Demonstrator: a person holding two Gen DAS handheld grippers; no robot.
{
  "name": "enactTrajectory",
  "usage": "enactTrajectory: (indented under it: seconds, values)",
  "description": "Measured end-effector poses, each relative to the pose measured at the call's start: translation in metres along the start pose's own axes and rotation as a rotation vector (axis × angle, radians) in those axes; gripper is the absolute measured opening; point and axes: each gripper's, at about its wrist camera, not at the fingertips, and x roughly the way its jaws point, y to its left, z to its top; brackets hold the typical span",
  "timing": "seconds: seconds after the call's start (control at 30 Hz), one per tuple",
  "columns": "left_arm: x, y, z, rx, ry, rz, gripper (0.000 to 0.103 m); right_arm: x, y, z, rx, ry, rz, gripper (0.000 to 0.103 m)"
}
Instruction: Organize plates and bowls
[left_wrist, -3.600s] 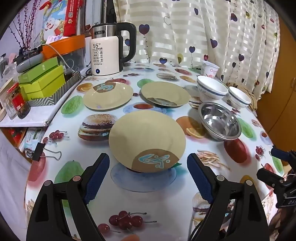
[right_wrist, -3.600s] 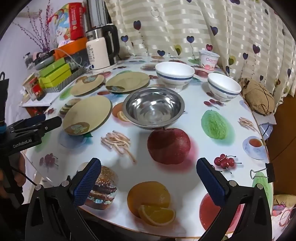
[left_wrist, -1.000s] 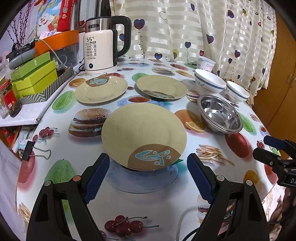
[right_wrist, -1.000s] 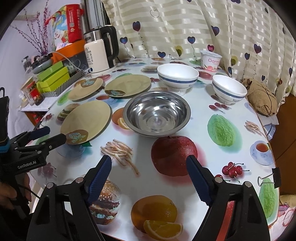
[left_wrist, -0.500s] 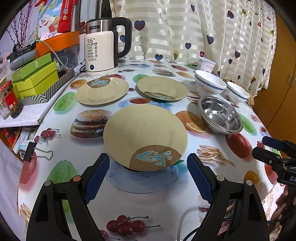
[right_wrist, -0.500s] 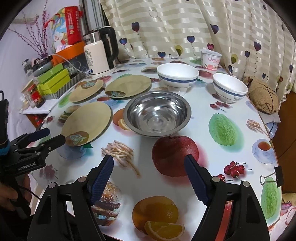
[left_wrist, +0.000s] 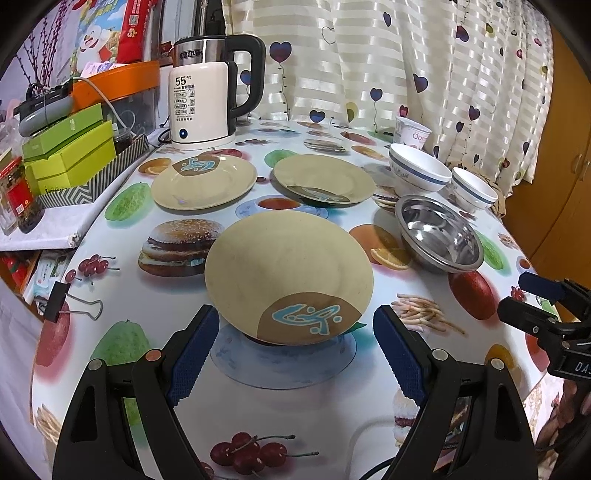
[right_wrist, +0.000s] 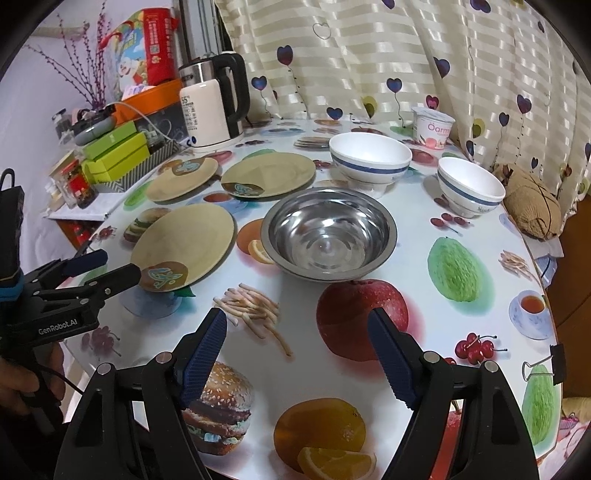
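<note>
While left claw (left_wrist: 291, 347) gapes empty | nearest plate (left_wrist: 288, 277) just ahead, untouched | right claw (right_wrist: 297, 350) wide, empty

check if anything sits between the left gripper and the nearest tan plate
Nothing visible does. The left gripper is open with the nearest tan plate right ahead of its fingers, and only bare printed tablecloth lies between them.

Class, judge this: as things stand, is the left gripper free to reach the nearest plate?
Probably yes. The left gripper is open, the nearest plate lies just ahead of it, and nothing stands between them.
</note>
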Motion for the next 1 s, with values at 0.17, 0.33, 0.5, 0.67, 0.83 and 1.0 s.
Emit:
enactTrajectory:
  seconds: [0.17, 0.33, 0.5, 0.67, 0.83, 1.0]
  values:
    - [0.001, 0.000, -0.001, 0.000, 0.003, -0.002, 0.086, 0.000, -0.001, 0.001, 0.004, 0.001, 0.005, 0.080]
    - [0.003, 0.000, -0.002, -0.001, 0.006, -0.008, 0.086, 0.001, -0.002, 0.001, 0.006, 0.006, 0.006, 0.080]
    - [0.005, 0.000, -0.002, -0.007, 0.010, -0.018, 0.086, 0.004, -0.002, 0.002, 0.008, 0.014, 0.000, 0.080]
    - [0.005, 0.001, -0.002, -0.012, 0.011, -0.026, 0.086, 0.007, -0.003, 0.001, 0.016, 0.022, 0.002, 0.080]
    - [0.005, 0.001, -0.002, -0.013, 0.012, -0.025, 0.086, 0.009, -0.004, 0.002, 0.016, 0.023, 0.003, 0.080]
    - [0.007, 0.000, -0.002, -0.019, 0.017, -0.035, 0.086, 0.010, -0.004, 0.002, 0.021, 0.025, 0.004, 0.080]
